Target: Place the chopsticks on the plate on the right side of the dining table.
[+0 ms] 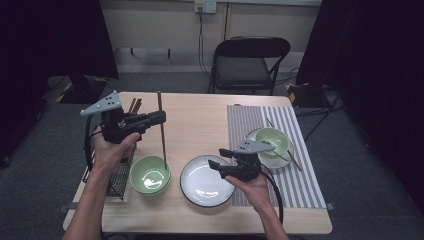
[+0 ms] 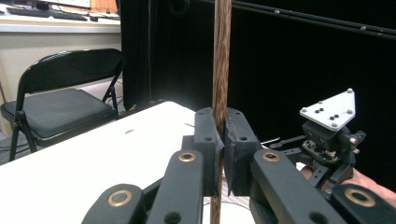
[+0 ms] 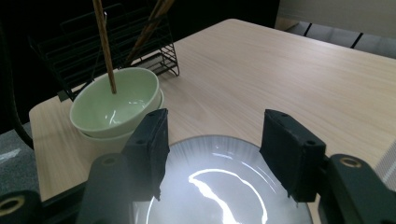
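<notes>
My left gripper (image 1: 161, 119) is shut on a long brown chopstick (image 1: 162, 135) and holds it nearly upright. The stick's lower end hangs just inside a pale green bowl (image 1: 150, 175) at the front left of the table. In the left gripper view the chopstick (image 2: 220, 70) is pinched between the two pads of my left gripper (image 2: 223, 140). My right gripper (image 1: 216, 157) hovers open above the edge of a round grey plate (image 1: 202, 190). In the right gripper view nothing sits between the jaws of that gripper (image 3: 215, 144), and the plate (image 3: 224, 186) gleams below.
A black wire rack (image 1: 120, 175) with more chopsticks (image 1: 134, 106) stands left of the bowl. On a striped placemat (image 1: 305, 175) at the right, another green bowl (image 1: 274, 140) rests on a white plate beside a chopstick (image 1: 294, 161). A folding chair (image 1: 247, 62) stands behind the table.
</notes>
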The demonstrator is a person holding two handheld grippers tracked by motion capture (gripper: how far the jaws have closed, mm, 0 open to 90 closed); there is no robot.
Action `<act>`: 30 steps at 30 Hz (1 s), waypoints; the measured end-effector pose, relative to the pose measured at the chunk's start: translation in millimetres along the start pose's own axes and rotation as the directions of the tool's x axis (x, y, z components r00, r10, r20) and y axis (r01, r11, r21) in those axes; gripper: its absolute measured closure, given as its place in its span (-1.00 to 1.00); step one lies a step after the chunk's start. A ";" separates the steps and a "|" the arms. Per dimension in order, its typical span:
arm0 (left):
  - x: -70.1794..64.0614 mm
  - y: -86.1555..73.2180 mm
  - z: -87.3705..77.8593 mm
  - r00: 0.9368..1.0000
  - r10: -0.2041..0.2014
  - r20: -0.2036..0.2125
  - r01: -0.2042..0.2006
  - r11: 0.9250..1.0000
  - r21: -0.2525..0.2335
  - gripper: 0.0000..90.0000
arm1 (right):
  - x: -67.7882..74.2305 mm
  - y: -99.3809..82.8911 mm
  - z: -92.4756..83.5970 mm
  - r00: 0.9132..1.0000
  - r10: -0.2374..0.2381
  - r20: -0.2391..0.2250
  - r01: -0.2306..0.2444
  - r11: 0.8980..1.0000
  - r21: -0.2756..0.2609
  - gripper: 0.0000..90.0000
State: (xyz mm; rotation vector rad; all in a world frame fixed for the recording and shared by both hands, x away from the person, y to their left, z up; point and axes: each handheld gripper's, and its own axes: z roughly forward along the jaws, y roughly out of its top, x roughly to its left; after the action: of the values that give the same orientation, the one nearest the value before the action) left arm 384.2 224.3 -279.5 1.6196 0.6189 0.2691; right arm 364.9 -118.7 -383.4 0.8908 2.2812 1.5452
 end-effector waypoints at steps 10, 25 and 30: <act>-6.4 -7.4 10.0 1.000 -0.008 0.014 0.008 1.000 0.018 0.90 | 16.2 20.2 26.8 0.997 -0.022 -0.077 0.020 0.999 -0.029 0.17; -24.8 -13.7 32.5 0.999 0.016 0.044 -0.016 1.000 0.016 0.90 | 41.9 43.2 43.1 0.984 -0.065 -0.169 0.051 0.995 -0.085 0.44; -26.1 -13.9 34.6 0.998 0.004 0.060 -0.005 1.000 0.012 0.90 | 42.2 42.1 49.1 0.982 -0.063 -0.178 0.048 0.995 -0.084 0.64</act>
State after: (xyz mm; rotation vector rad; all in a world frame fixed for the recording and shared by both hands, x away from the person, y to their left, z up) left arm 377.2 181.7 -293.7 1.6350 0.5717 0.2193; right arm 371.7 -45.4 -360.0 0.6858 2.3247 1.7433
